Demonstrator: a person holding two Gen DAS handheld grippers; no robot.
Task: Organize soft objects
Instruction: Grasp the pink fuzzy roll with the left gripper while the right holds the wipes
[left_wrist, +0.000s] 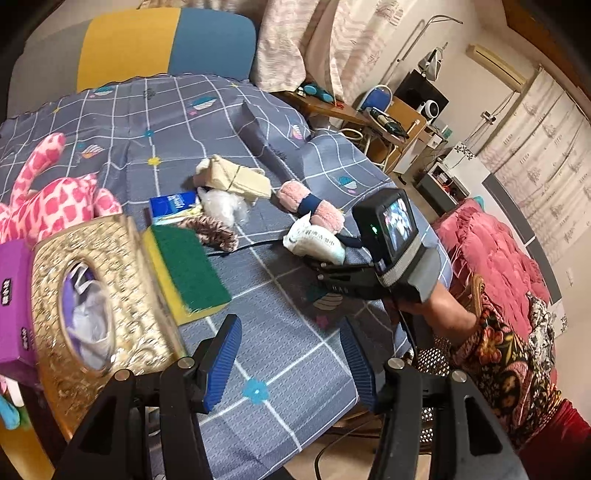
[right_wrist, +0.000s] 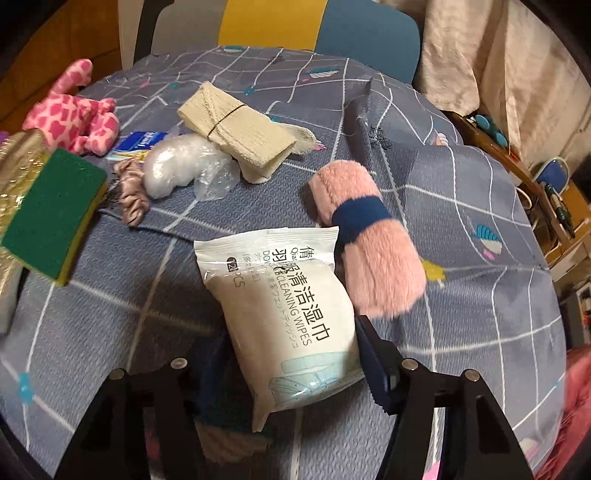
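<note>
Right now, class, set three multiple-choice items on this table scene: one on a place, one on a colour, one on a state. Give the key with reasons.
1. Where is the wipes pack?
A. On the chair
B. Between the right gripper's fingers
C. Inside the gold box

2. What colour is the band round the pink fluffy roll?
A. Dark blue
B. Red
C. White

3. How do the left gripper's fingers stand?
A. Shut on the sponge
B. Shut on the pink toy
C. Open, with nothing between them

Key:
1 B: the wipes pack lies in the gap of the right gripper.
2 A: the band on the pink fluffy roll is dark blue.
3 C: the left gripper shows only tablecloth between its fingers.
</note>
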